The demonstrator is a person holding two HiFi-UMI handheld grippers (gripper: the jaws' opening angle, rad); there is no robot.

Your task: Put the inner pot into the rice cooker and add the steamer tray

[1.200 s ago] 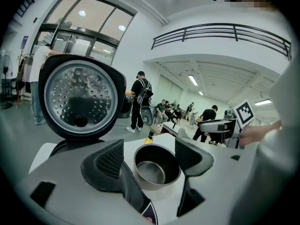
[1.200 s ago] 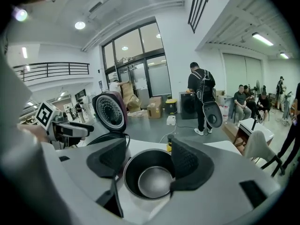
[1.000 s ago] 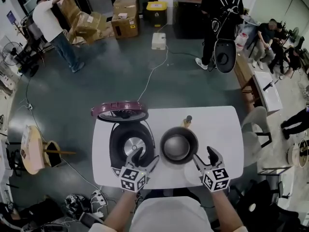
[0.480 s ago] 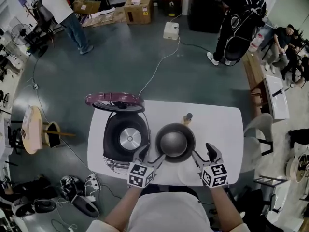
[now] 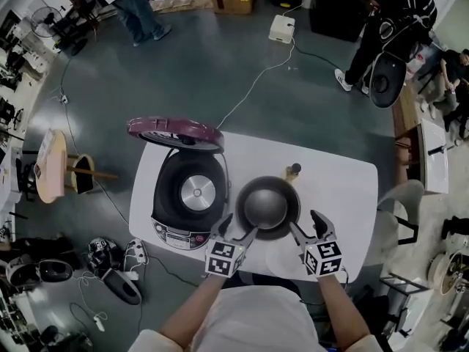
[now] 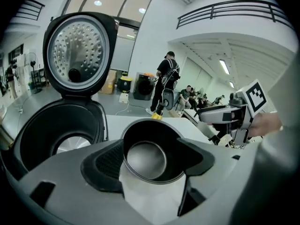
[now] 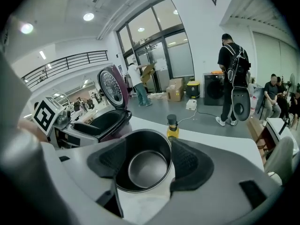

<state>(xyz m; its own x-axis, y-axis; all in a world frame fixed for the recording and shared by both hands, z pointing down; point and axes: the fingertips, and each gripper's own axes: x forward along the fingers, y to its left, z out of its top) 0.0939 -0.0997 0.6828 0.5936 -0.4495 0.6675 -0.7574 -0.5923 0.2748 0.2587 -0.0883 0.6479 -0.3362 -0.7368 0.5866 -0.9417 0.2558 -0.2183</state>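
The dark metal inner pot (image 5: 267,206) stands on the white table (image 5: 344,189), just right of the rice cooker (image 5: 189,196), whose purple lid (image 5: 174,132) is swung up. The cooker's cavity is bare, showing its heating plate. My left gripper (image 5: 237,228) is open at the pot's near-left rim. My right gripper (image 5: 305,224) is open at its near-right rim. In the left gripper view the pot (image 6: 146,159) lies framed between the spread jaws, and likewise in the right gripper view (image 7: 147,168). A pale round tray (image 5: 284,262) lies by the front edge between the grippers.
A small yellow bottle with a dark cap (image 5: 294,170) stands just behind the pot. A power cable (image 5: 256,79) runs over the floor from the cooker. A chair (image 5: 399,204) sits at the table's right end. People stand far back; shoes and clutter lie left.
My left gripper has shifted right, from in front of the cooker to the pot's near-left rim. The right gripper has closed in on the pot's near-right rim. The pot has not moved.
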